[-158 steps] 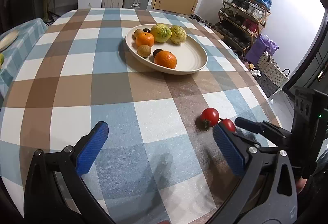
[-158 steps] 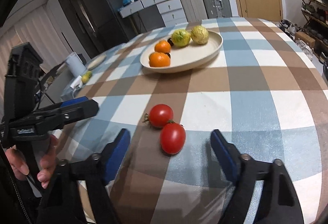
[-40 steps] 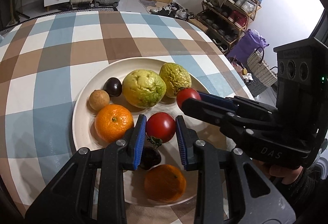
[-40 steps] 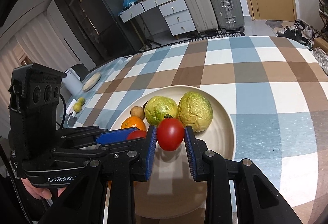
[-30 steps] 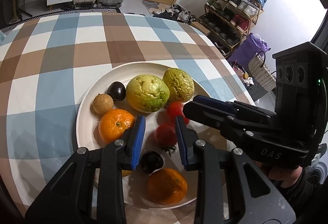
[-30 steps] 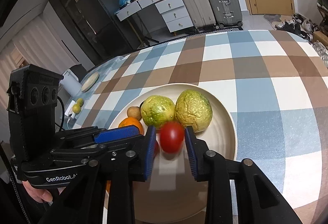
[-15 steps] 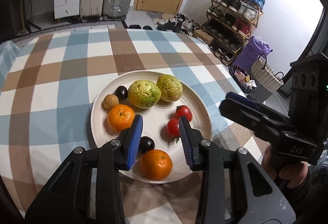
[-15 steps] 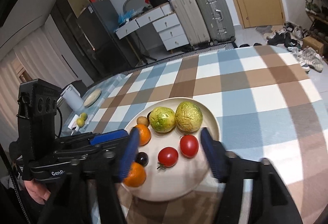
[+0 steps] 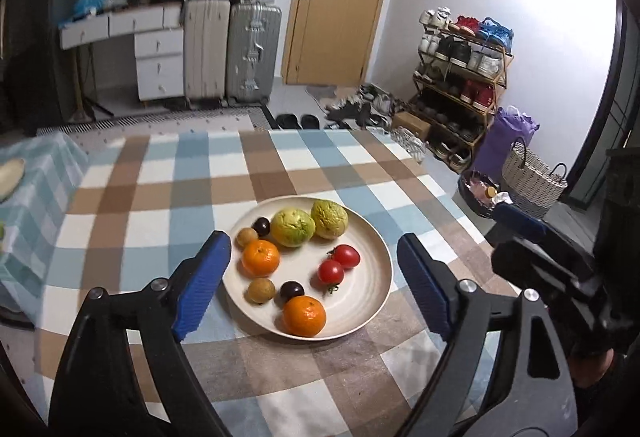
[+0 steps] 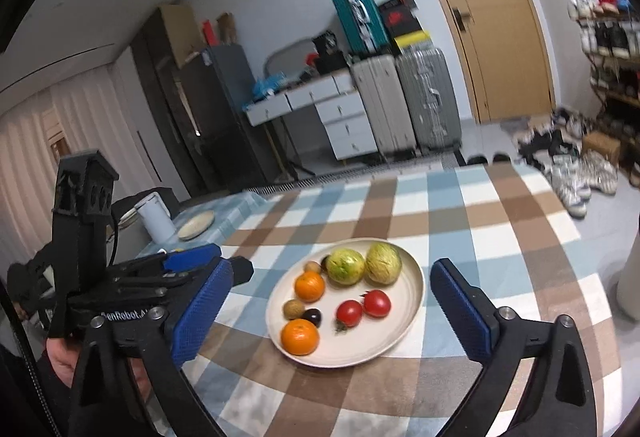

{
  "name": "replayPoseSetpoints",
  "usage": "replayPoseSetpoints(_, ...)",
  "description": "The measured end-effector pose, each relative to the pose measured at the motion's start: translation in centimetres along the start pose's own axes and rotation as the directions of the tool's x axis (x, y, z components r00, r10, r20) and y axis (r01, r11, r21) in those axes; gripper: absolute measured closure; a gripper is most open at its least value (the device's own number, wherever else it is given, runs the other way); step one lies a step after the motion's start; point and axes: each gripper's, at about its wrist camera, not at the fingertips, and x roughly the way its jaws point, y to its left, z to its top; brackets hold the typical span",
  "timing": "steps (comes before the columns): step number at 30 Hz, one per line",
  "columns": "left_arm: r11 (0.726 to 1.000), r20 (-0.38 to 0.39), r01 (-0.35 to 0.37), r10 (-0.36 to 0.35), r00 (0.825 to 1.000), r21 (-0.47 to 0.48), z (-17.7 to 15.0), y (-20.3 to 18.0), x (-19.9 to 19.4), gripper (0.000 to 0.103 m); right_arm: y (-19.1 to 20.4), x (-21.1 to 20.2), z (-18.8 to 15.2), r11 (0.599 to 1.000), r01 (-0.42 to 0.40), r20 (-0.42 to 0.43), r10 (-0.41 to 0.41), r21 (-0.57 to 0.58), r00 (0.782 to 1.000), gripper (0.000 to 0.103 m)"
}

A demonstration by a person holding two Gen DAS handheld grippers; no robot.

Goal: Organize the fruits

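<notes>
Lying side-by-side, 2 tomatoes [image 9: 338,263] stems face claws.

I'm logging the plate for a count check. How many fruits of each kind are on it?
Tomatoes: 2
Oranges: 2
Big green fruits: 2
Small brown fruits: 2
Small dark fruits: 2
Total: 10, all on the plate.

Glossy tomatoes [image 9: 338,263], matt plate [image 9: 380,289] (ceramic-looking), woven checked tablecloth [image 9: 160,197]

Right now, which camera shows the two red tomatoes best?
The right wrist view: both tomatoes sit apart and fully visible on the plate. In the left wrist view the tomatoes overlap slightly.
</notes>
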Motion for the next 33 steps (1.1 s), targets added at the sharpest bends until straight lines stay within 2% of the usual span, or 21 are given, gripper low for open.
replayPoseSetpoints(1,1.000,0.022,-0.026,0.026,0.999,0.000,-0.1,-0.1,-1.0,0.018,0.6,-0.7,-0.1,1.000,0.002,0.018,-0.002,-0.024,1.000,0.000)
replayPoseSetpoints(4,0.998,0.083,-0.063,0.063,0.995,-0.010,-0.2,-0.1,-3.2,0.002,1.8,-1.9,-0.4,0.998,0.015,0.053,-0.011,-0.066,0.999,0.000)
replayPoseSetpoints(5,0.997,0.111,-0.079,0.080,0.991,-0.016,-0.3,0.0,-4.0,0.000,2.1,-2.4,-0.5,0.997,0.021,0.068,-0.016,-0.072,0.998,0.000)
replayPoseSetpoints(10,0.993,0.196,-0.117,0.116,0.974,-0.005,-0.8,0.0,-7.1,0.000,3.0,-4.9,-0.8,0.997,0.028,0.158,-0.016,-0.074,0.987,0.000)
replayPoseSetpoints(15,0.992,0.270,-0.124,0.124,0.955,-0.015,-1.7,0.2,-10.0,0.000,4.3,-7.0,-1.2,0.991,0.066,0.254,-0.034,-0.117,0.967,0.000)
replayPoseSetpoints(21,0.992,0.342,-0.129,0.126,0.931,-0.013,-3.5,0.2,-13.1,0.000,5.7,-8.3,-2.1,0.981,0.097,0.300,-0.043,-0.168,0.953,0.000)
replayPoseSetpoints(24,0.986,0.365,-0.165,0.157,0.918,-0.009,-4.4,0.2,-13.6,0.000,6.5,-8.8,-2.8,0.972,0.126,0.326,-0.056,-0.198,0.944,0.000)
replayPoseSetpoints(27,0.981,0.360,-0.191,0.180,0.915,-0.004,-5.3,0.1,-13.7,0.000,7.1,-9.3,-3.7,0.959,0.173,0.364,-0.082,-0.225,0.928,0.000)
replayPoseSetpoints(33,0.977,0.367,-0.212,0.210,0.906,-0.036,-7.5,1.0,-13.9,0.000,7.2,-9.3,-5.0,0.952,0.211,0.377,-0.116,-0.221,0.919,0.000)
